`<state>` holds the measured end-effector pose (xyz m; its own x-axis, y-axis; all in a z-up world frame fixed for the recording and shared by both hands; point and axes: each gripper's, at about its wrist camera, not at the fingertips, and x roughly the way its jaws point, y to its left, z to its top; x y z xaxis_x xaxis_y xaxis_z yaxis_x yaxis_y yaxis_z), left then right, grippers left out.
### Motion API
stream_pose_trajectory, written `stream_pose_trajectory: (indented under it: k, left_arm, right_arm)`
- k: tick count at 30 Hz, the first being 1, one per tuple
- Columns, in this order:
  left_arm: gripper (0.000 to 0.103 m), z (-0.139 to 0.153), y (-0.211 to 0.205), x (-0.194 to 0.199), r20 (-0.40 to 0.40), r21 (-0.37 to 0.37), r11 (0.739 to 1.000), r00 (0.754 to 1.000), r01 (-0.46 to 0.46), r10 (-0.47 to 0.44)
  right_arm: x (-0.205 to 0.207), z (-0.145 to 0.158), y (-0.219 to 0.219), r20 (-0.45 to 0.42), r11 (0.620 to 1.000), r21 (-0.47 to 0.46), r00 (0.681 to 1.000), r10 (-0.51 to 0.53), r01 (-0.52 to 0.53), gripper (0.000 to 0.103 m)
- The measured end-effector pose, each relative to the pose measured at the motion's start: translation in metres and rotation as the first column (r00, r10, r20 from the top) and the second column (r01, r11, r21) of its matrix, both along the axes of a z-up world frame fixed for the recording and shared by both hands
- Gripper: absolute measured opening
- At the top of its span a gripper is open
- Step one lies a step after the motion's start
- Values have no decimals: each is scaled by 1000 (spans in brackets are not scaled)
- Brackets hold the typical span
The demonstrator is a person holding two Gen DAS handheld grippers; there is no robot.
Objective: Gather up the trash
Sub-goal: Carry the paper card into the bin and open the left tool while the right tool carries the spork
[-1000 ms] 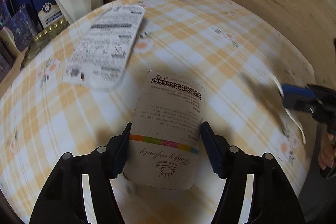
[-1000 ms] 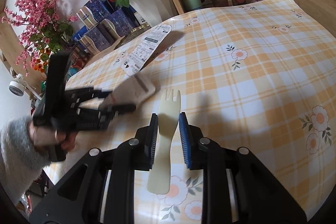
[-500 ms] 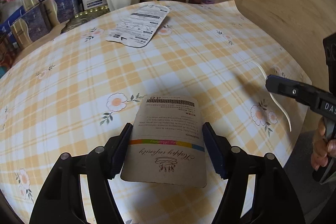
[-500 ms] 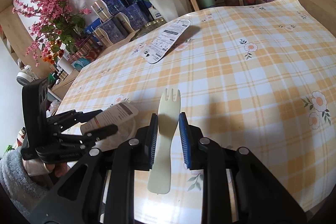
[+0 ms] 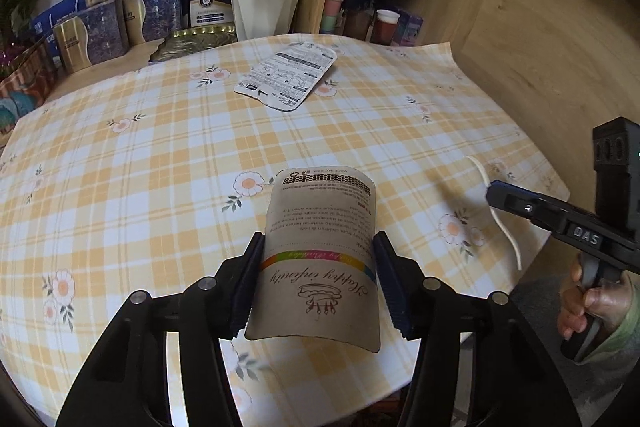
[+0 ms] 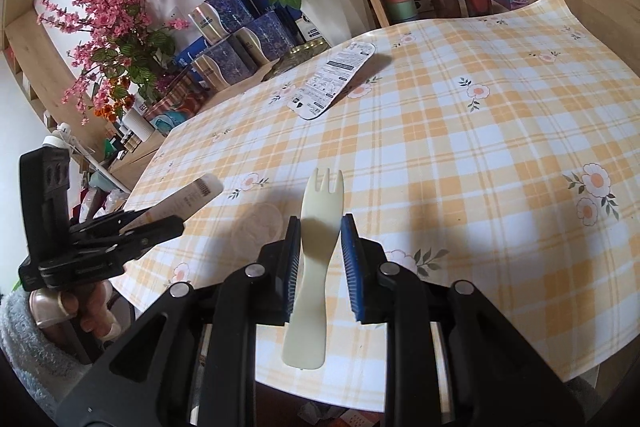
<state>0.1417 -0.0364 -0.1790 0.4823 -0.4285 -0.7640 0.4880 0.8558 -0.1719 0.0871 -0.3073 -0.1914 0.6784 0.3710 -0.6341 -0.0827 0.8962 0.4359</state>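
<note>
Left gripper [image 5: 318, 279], its jaws just narrowed, clamps a bowed brown paper pouch [image 5: 320, 247] above the checked tablecloth [image 5: 140, 167]. Right gripper [image 6: 320, 263] pinches a cream plastic fork [image 6: 316, 247]. A white printed wrapper [image 5: 286, 75] lies on the tablecloth near a white vase [image 5: 264, 3] of red roses.

Paper pouch [image 5: 320, 251] reads "Happy infinity" — right tongs [image 5: 490, 193] "DAS".
</note>
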Motion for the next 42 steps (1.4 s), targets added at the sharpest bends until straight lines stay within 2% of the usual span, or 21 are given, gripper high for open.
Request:
stream_pose_trajectory:
  k: [8,15,21,32,37,39,42]
  left_arm:
    - [54,16,18,-54,-25,-98,995,999,22,-25]
    - [55,12,20,-111,-40,-124,984,990,131,-137]
    - [57,-20,19,-152,-118,-108,974,970,199,-211]
    - [61,-102,16,-174,-297,-45,982,936,184,-189]
    - [66,-121,19,-176,-321,-16,991,938,136,-134]
    - [71,-123,20,-171,-328,-31,993,937,115,-119]
    - [80,-121,25,-172,-303,-27,997,950,73,-78]
  right_arm:
    - [-25,11,9,10,1000,10,1000,23,-23,24]
    - [-54,21,25,29,998,-7,998,62,-62,24]
    - [-81,26,37,44,995,-12,995,95,-94,24]
    - [-114,10,57,5,989,-30,990,144,-143,24]
    - [-120,1,63,-20,987,-25,988,156,-156,24]
    - [-121,-2,66,-29,986,-25,986,161,-162,24]
    - [-123,-8,74,-46,983,-34,983,177,-179,24]
